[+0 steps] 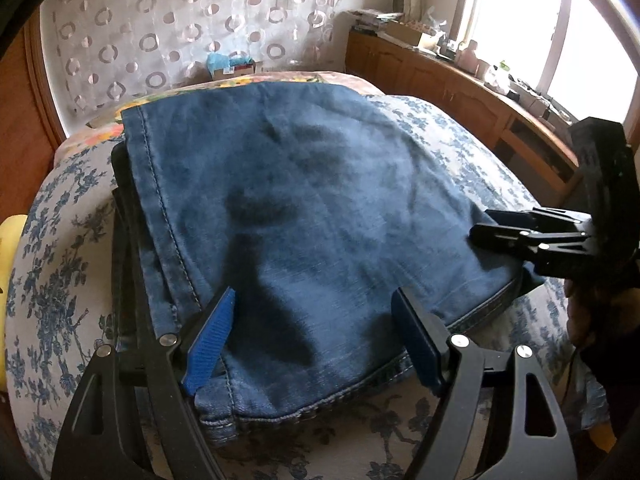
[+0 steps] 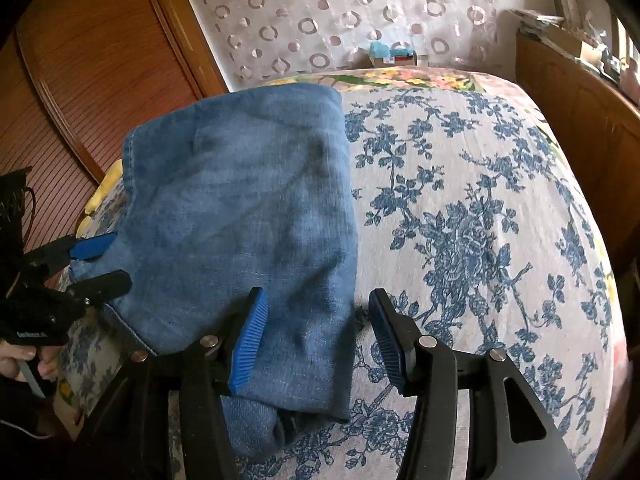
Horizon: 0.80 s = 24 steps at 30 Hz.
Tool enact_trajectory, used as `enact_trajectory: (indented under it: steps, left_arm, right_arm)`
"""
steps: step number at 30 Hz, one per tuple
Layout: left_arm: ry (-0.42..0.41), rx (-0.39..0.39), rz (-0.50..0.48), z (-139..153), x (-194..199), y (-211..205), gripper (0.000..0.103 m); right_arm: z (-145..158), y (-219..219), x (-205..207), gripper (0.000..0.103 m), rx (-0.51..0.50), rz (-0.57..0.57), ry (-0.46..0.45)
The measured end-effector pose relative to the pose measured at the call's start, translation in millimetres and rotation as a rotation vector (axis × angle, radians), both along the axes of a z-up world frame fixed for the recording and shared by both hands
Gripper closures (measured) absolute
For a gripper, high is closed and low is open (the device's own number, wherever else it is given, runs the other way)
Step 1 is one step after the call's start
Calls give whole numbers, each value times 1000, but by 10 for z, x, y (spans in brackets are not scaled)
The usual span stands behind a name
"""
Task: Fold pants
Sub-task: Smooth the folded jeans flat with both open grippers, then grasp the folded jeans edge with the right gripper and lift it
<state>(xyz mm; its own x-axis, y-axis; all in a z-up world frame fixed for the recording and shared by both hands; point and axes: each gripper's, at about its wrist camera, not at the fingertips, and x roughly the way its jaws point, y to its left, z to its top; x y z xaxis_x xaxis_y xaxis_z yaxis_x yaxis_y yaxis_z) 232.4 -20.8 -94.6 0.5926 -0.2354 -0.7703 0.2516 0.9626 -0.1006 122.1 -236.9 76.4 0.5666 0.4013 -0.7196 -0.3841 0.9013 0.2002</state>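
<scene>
At the bottom of each wrist view, the left gripper [image 1: 312,336] and right gripper [image 2: 316,334] are seen released, jaws parted over the folded pants [image 1: 304,200] laid on the floral bedspread [image 2: 480,200]. The fold appears just set down; smoothing or withdrawal is likely called for next.

Bedroom in a home: a bed [image 2: 500,208] w/ blue-flower cover and a bright floral blanket [image 2: 400,76] at its far end, sheer curtain [image 1: 180,28] w/ ring pattern behind it, wood cabinets [image 1: 440,80] along the wall under a sunlit window [image 1: 516,20], their tops cluttered w/ boxes, bottles etc, a wood slatted door [image 2: 92,80] on the other side
</scene>
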Motion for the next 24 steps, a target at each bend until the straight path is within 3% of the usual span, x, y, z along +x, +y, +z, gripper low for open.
enact_trajectory:
  steps: [12,14,16,18,21,24]
  left_arm:
    - [-26,32,-2,-44,-36,-14,22]
    - [-29,35,-3,-42,-32,-9,22]
    - [-34,38,-5,-48,-37,-19,22]
    - [-40,34,-8,-45,-37,-3,22]
    - [-38,13,-14,-43,-65,41,22]
    - [-27,-15,15,16,-80,128,22]
  right_arm:
    - [-65,115,-62,49,17,28,-8]
    - [-65,127,-68,60,30,36,-2]
    - [-45,148,-83,79,43,44,0]
    - [10,142,-103,88,55,38,-19]
    - [211,68,-187,91,128,29,-79]
    - [384,118,-294,92,122,43,-141]
